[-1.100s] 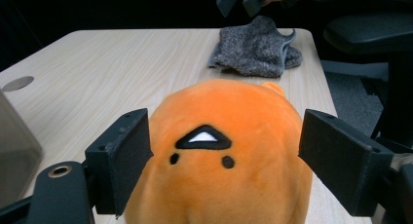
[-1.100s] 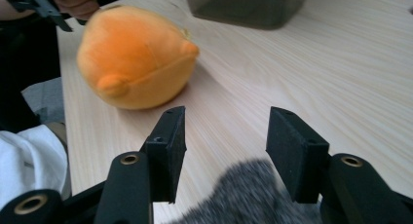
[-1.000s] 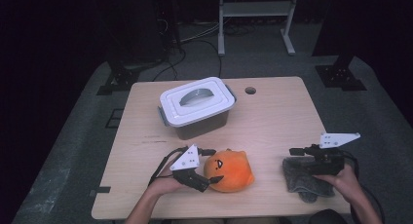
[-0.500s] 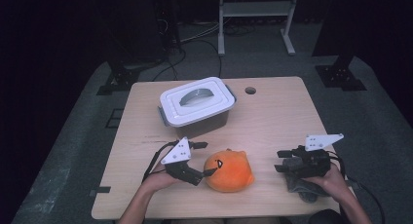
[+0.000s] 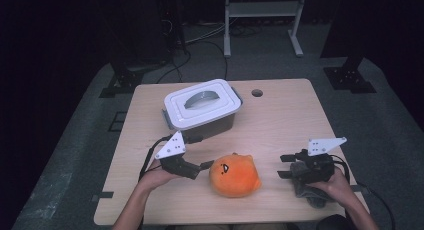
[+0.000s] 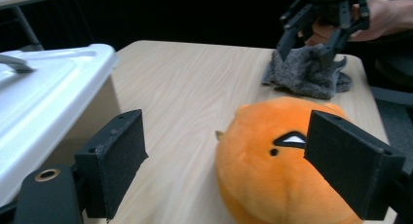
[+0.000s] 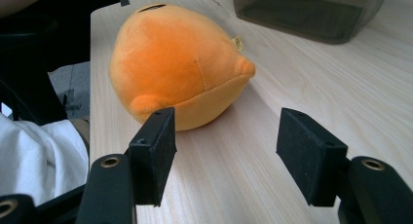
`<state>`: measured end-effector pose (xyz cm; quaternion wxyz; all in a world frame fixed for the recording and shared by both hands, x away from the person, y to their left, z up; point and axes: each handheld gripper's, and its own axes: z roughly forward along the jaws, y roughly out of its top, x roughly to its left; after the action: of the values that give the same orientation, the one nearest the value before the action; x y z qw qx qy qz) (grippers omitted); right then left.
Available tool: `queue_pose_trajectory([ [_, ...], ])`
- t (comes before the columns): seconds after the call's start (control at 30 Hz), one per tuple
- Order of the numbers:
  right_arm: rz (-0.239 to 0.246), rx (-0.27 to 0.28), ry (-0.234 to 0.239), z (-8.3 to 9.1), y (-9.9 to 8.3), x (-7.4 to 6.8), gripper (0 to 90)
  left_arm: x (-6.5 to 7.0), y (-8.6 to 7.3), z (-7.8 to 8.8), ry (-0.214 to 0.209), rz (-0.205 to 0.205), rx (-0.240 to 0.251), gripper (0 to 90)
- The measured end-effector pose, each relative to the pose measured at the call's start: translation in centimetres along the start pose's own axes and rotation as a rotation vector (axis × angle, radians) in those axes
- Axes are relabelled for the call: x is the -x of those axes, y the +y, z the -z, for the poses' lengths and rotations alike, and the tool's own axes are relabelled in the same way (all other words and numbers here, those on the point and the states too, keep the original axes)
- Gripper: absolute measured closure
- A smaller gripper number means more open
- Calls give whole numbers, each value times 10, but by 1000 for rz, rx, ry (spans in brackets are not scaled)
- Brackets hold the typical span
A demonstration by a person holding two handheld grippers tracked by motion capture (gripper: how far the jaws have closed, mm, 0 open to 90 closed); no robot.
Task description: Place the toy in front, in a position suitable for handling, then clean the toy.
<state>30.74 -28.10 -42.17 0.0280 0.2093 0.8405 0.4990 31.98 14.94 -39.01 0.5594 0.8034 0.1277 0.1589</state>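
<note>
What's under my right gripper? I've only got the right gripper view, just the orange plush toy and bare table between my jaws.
Observer: A grey fuzzy cloth lies on the table just under the right gripper. Its jaws have just been opening, with nothing between them.
Operator: Is the box behind the toy open?
Observer: No, a white lid with a handle sits on the box.
Operator: Where's the left gripper?
Observer: The left gripper is on the far side of the plush toy from you, jaws open and pointing at the toy, not gripping it.
</note>
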Motion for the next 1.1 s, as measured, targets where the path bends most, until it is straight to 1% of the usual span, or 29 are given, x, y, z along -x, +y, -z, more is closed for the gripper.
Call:
queue_pose_trajectory([
  [0.1,14,-6,0,-4,2,-2,377,-7,5,5,19,3,10,141],
  [0.27,25,-7,11,-7,5,-5,371,-12,9,8,37,1,15,141],
  [0.33,31,-3,20,-8,9,-7,362,-14,11,9,47,3,27,141],
  [0.37,31,-3,20,-8,9,-7,362,-16,12,9,49,1,25,141],
  [0.4,42,-5,23,-10,11,-9,358,-19,13,10,60,1,21,141],
  [0.43,42,-5,23,-10,11,-9,358,-19,13,10,60,1,21,141],
  [0.47,48,-6,27,-12,13,-10,356,-23,14,12,72,4,24,140],
  [0.5,48,-6,27,-12,13,-10,356,-23,14,12,72,4,24,140],
  [0.57,49,-7,35,-15,15,-11,351,-27,15,13,87,5,21,137],
  [0.6,51,-8,36,-16,15,-11,350,-30,17,15,95,11,28,132],
  [0.7,56,-12,43,-18,16,-12,348,-33,19,16,98,4,32,132],
  [0.77,62,-16,50,-21,18,-13,347,-39,21,17,100,-4,34,132],
  [0.87,69,-13,53,-21,20,-14,347,-42,23,17,99,-1,41,127],
  [0.97,67,-7,62,-22,22,-15,343,-46,26,16,94,-17,45,127],
  [1.0,73,-7,65,-24,23,-16,340,-51,28,14,94,-23,45,127],
  [1.03,73,-7,65,-24,23,-16,340,-51,28,14,94,-23,45,127],
  [1.1,77,-6,70,-25,24,-17,337,-59,31,11,98,-23,45,127],
])
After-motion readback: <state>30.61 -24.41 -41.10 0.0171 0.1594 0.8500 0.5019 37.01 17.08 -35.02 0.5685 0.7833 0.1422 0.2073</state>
